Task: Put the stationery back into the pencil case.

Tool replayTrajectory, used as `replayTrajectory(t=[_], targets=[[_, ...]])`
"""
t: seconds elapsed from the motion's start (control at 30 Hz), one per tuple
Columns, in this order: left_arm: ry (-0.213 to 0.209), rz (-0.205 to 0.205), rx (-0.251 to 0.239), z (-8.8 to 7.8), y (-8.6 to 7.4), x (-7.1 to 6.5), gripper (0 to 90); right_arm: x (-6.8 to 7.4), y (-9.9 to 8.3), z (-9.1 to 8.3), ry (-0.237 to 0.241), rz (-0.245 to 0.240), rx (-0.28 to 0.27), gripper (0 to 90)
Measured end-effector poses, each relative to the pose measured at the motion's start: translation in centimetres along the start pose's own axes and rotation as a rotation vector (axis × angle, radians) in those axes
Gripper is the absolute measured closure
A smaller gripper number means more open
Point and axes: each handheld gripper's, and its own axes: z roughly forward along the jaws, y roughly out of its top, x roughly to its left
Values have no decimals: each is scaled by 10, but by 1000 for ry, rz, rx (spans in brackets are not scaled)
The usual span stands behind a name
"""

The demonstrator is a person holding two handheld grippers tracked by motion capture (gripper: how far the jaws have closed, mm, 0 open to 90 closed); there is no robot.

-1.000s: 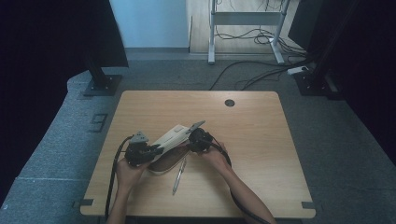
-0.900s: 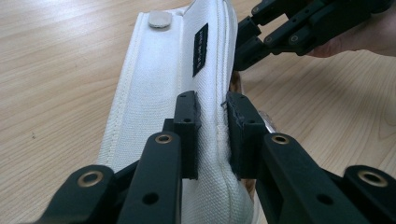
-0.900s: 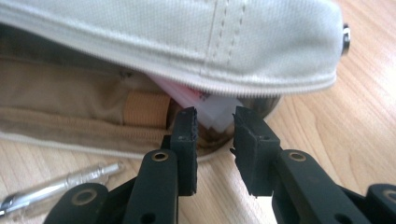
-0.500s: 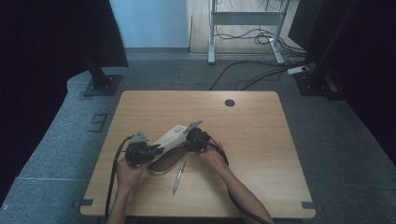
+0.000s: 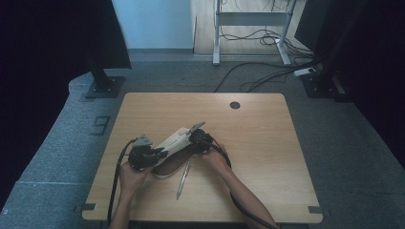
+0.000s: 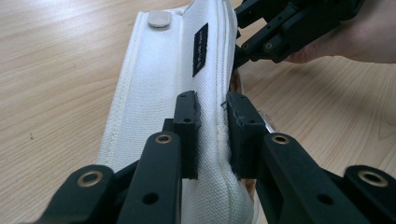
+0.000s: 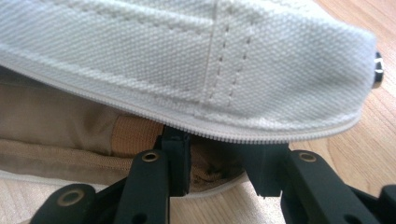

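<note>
A white canvas pencil case (image 5: 173,140) lies unzipped on the wooden table, its top flap lifted between the two grippers. My left gripper (image 6: 212,135) is shut on the flap's zip edge (image 6: 219,84), and in the high view it (image 5: 160,153) sits at the case's near-left end. My right gripper (image 7: 217,161) has just been opening its jaws. They stand apart under the white flap (image 7: 210,51), in the case's mouth by the tan lining (image 7: 70,116), and no pad presses on anything. That gripper (image 5: 195,140) is at the far-right end. A pen (image 5: 182,179) lies just in front of the case.
The table (image 5: 267,143) has a round cable hole (image 5: 234,105) at its far edge. Both forearms come in from the near edge, each trailing a black cable. Dark stands and loose cables sit on the floor beyond the table.
</note>
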Motion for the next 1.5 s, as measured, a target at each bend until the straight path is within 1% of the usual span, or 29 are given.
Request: replayTrajectory(t=[0.13,0.2,0.53,0.67,0.73,0.83,0.87,0.9,1.0,1.03,1.17,1.37,1.5], targets=[[0,1,1,0,0,0,754,0,-3,-6,9,-4,-6,577],[0,1,0,0,0,0,753,0,-4,-11,9,-8,-10,539],[-2,-1,1,0,0,1,753,-1,-12,-42,34,-7,-51,390],[-2,-1,1,0,0,1,753,1,-18,-50,37,-27,-57,347],[0,0,0,0,0,1,754,2,-20,-54,35,-28,-58,327],[1,-2,-1,0,-1,2,753,3,-25,-60,55,-28,-69,313],[0,-3,-1,0,-1,2,753,4,-27,-61,55,-32,-72,307],[0,-3,-1,0,-1,2,753,4,-28,-62,61,-35,-72,304],[1,-2,-1,-1,-1,3,753,5,-34,-65,57,-36,-68,279],[1,-2,-1,-1,-1,3,753,6,-36,-66,58,-29,-68,275],[2,-2,-1,-1,-1,3,752,7,-44,-68,60,-24,-80,261],[6,-8,-4,-2,-2,6,751,11,-56,-63,64,-10,-79,237],[12,-8,-4,-3,-2,6,751,16,-60,-61,67,10,-86,234]])
